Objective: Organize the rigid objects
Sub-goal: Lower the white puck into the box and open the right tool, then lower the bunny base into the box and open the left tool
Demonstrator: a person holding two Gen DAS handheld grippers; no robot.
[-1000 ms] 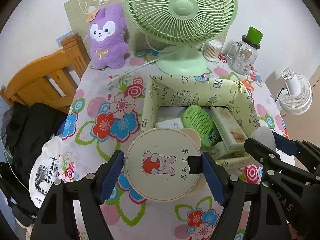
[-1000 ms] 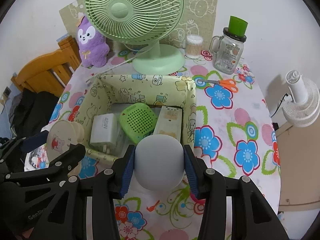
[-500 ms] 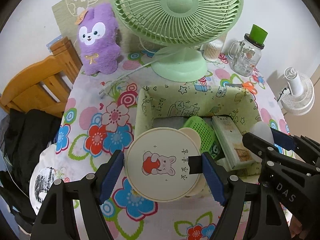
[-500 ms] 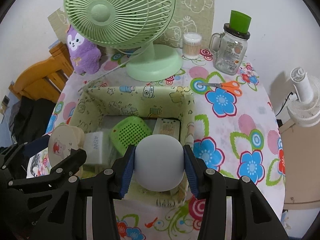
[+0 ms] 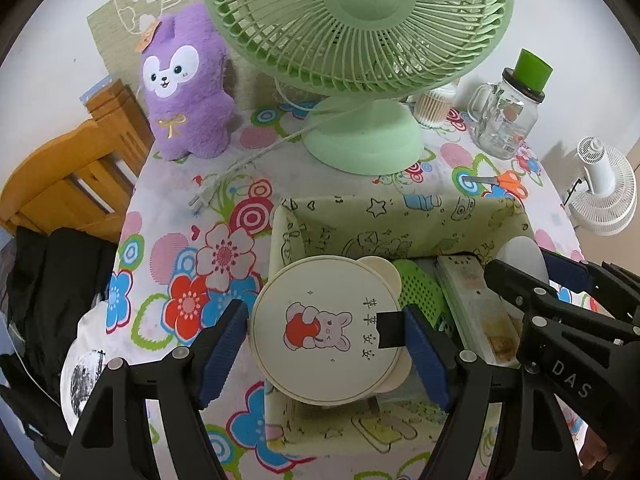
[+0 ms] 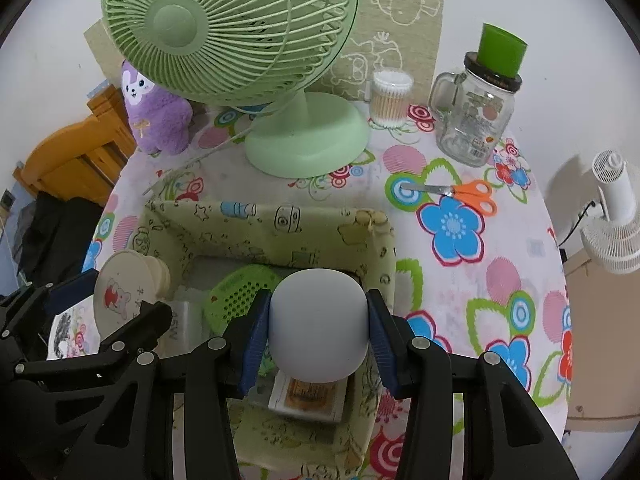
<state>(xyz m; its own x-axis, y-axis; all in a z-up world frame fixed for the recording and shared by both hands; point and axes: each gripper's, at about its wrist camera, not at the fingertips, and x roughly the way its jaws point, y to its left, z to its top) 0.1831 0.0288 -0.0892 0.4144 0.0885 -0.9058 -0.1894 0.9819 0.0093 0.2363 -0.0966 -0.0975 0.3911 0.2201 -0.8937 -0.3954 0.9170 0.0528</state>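
Note:
My left gripper [image 5: 324, 346] is shut on a round cream disc [image 5: 326, 328] printed with a bunny, held over the left end of a pale green fabric box [image 5: 400, 208]. My right gripper [image 6: 318, 332] is shut on a smooth grey-white domed object [image 6: 318, 316], above the box's right half [image 6: 272, 216]. Inside the box lie a green perforated piece [image 6: 240, 292], a white adapter [image 6: 180, 320] and a long cream block [image 5: 476, 308]. In the right wrist view the disc [image 6: 120, 292] shows at the left. The domed object [image 5: 520, 252] shows at the right of the left wrist view.
Behind the box stands a green desk fan [image 6: 304, 148] with its cord and plug [image 5: 200, 200]. A purple plush [image 5: 184, 88], a glass jar with a green lid [image 6: 476, 112], a cotton swab tub [image 6: 390, 98] and orange scissors [image 6: 468, 192] sit around it. A wooden chair [image 5: 68, 184] stands at the left.
Both grippers have moved forward with their objects, from the near edge of the box to above its inside. The fan and plush look closer. Both grips are unchanged.

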